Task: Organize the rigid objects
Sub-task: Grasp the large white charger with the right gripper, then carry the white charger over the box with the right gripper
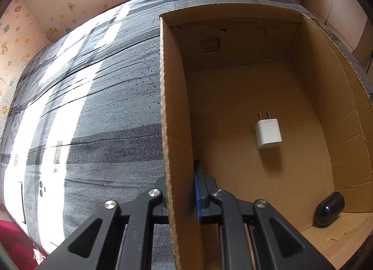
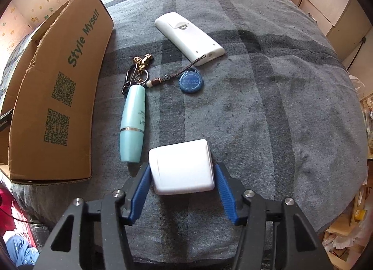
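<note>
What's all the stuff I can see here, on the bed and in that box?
Cardboard box: one, brown, open-topped, on the grey checked bedcover; green print on its outer wall.
Charger plug: one, white, lying on the box floor.
Small rounded object: one, glossy black, in the near right corner of the box.
Remote control: one, white, face down on the bedcover.
Key fob: one, blue, on a beaded cord beside the remote.
Key ring: one, black clip with gold charms, at the tube's top.
Tube: one, pale teal, beside the box.
White case: one, between the right jaws.
Left gripper: black, jaws clamped on the box wall.
Right gripper: black, blue pads, jaws straddling the case.
</note>
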`<state>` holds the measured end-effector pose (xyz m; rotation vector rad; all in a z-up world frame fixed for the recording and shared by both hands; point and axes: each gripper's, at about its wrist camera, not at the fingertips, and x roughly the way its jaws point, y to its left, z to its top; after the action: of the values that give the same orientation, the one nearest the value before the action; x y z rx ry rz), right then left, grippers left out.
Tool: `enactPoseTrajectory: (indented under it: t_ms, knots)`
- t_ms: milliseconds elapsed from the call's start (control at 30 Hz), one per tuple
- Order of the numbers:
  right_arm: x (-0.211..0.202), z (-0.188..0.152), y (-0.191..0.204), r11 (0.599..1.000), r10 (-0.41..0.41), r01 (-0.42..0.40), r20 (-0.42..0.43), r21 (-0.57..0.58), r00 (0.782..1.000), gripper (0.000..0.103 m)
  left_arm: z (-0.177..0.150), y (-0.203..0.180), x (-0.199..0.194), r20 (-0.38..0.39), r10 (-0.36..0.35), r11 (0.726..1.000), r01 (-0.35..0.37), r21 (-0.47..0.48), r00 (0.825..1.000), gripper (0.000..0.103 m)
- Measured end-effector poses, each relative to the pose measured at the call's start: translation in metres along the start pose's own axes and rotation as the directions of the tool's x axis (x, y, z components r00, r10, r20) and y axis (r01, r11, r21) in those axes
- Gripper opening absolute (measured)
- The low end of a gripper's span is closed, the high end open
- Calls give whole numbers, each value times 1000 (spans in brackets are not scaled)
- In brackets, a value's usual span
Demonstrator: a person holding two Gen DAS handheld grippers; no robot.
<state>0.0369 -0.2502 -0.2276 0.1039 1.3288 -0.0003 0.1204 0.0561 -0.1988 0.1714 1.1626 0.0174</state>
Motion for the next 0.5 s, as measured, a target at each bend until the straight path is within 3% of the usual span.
enactPoseTrajectory:
  t_ms: [500]
  knots:
    - [-46,25,13,1000,15,-14,56,-23,998,59,0,1,1,-1,-3,1000,3,-2,1000,13]
